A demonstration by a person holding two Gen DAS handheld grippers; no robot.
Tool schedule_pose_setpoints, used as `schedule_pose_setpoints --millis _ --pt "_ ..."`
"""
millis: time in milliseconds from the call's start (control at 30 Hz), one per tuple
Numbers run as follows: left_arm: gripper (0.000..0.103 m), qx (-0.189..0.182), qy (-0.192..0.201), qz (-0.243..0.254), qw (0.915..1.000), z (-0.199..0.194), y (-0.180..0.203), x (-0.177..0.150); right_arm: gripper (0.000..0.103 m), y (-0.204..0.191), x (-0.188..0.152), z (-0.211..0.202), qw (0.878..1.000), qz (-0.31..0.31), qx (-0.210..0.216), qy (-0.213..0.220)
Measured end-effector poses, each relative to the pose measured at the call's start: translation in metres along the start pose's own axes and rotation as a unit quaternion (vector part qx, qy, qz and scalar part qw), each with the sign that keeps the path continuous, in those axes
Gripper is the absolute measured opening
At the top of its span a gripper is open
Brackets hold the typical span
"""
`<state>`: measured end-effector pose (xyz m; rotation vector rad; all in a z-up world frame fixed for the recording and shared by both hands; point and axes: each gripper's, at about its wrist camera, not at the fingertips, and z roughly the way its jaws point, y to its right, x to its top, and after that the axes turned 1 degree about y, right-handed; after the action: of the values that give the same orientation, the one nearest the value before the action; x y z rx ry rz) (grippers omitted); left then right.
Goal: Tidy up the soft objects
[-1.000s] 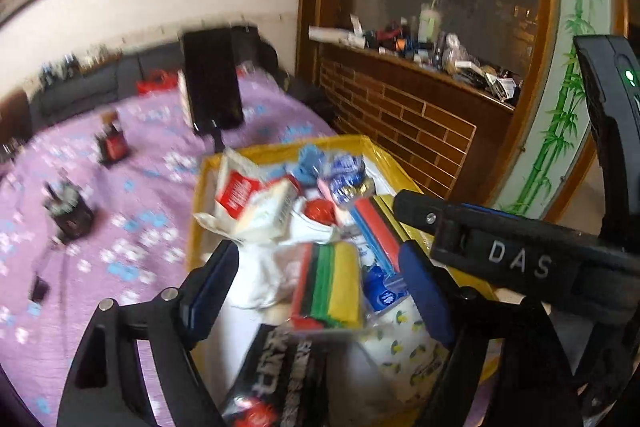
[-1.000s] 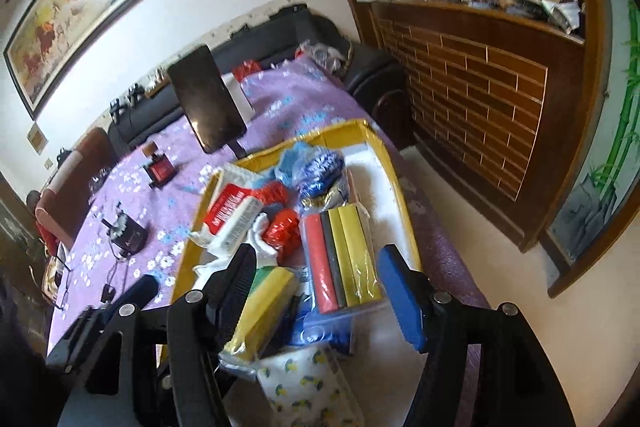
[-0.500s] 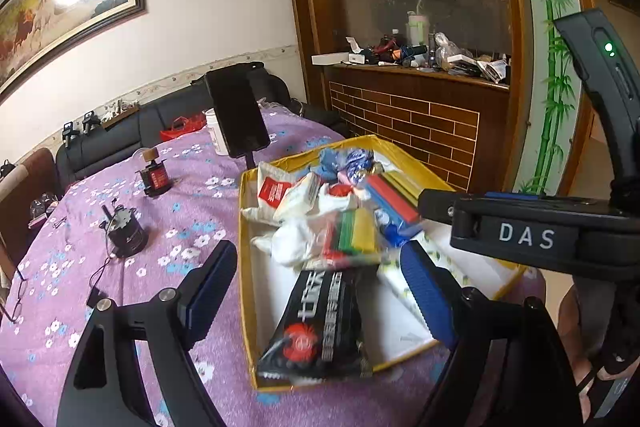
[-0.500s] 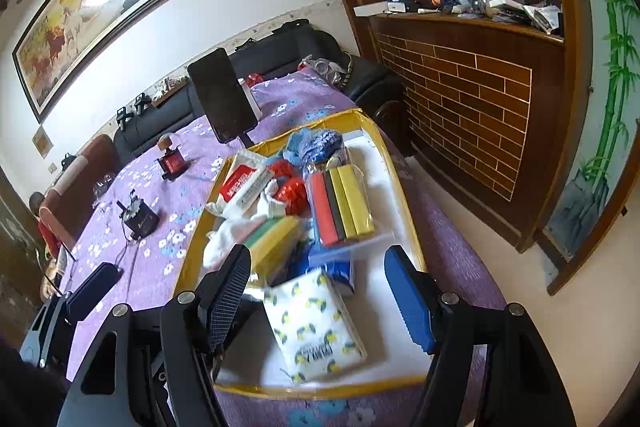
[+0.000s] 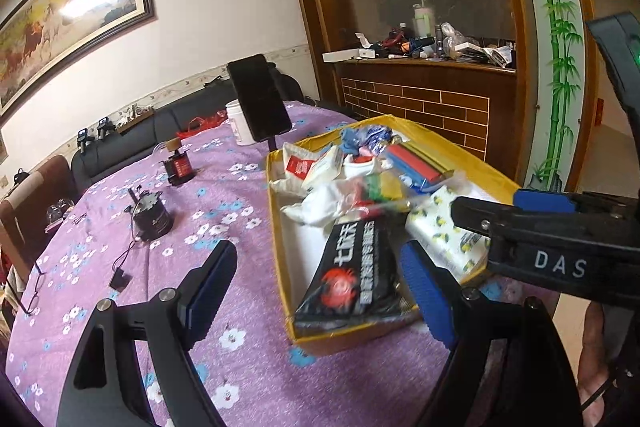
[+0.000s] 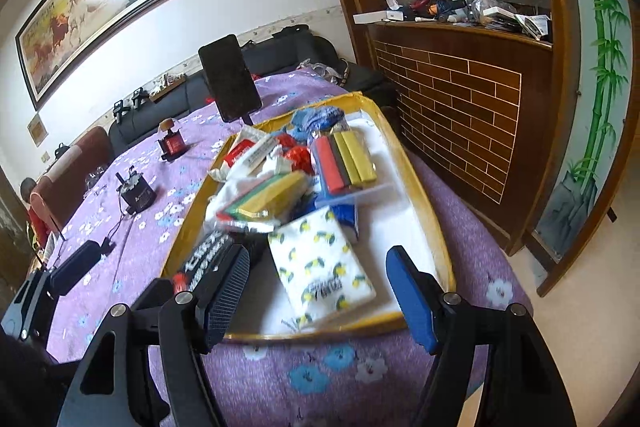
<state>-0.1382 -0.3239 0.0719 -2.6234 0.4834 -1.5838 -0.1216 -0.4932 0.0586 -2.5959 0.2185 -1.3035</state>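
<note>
Soft packets [image 6: 320, 259] crowd the yellow tray [image 6: 424, 195], beyond both grippers' open, empty fingers [image 6: 412, 299].

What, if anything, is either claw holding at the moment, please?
Nothing. The left claw and the right claw are both open and empty above the near end of the yellow tray.

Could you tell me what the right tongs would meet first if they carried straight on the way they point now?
Most likely the lemon-print tissue pack lying at the near end of the yellow tray, centred between the open right tongs, though depth is hard to judge.
</note>
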Motion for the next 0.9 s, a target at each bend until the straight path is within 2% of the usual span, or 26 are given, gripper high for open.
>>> schedule_pose_setpoints --millis 100,200,267,333,400,567,667,767,900 --pt "0.083 0.001 -0.003 0.000 1.0000 -0.002 -0.004 -0.007 0.077 -0.005 -0.010 -0.007 1.000 -0.010 -0.015 0.016" --pt "0.084 0.005 -0.003 -0.002 1.0000 -0.006 -0.010 -0.014 0.084 -0.012 -0.024 -0.016 0.999 -0.011 -0.021 0.036" --pt "0.085 0.006 -0.005 -0.007 0.9999 -0.010 -0.016 -0.020 0.085 -0.017 -0.036 -0.023 0.998 -0.011 -0.027 0.051" --pt "0.094 0.009 -0.007 -0.009 0.9999 -0.013 -0.020 -0.028 0.088 -0.022 -0.047 -0.032 0.997 -0.012 -0.034 0.075" --pt "0.095 0.011 -0.006 -0.009 0.9999 -0.019 -0.024 -0.035 0.091 -0.026 -0.057 -0.038 0.995 -0.009 -0.042 0.092" --pt "0.103 -0.002 -0.012 -0.021 0.9997 -0.038 -0.039 -0.068 0.092 -0.035 -0.067 -0.046 0.993 -0.012 -0.045 0.104" --pt "0.103 -0.011 -0.039 -0.031 0.9987 -0.042 -0.049 -0.085 0.095 -0.038 -0.071 -0.050 0.991 -0.010 -0.053 0.119" --pt "0.103 -0.013 -0.058 -0.037 0.9975 -0.043 -0.056 -0.094 0.096 -0.039 -0.071 -0.047 0.992 -0.003 -0.049 0.112" --pt "0.103 -0.013 -0.059 -0.045 0.9972 -0.048 -0.063 -0.098 0.096 -0.038 -0.070 -0.046 0.992 0.002 -0.051 0.113"
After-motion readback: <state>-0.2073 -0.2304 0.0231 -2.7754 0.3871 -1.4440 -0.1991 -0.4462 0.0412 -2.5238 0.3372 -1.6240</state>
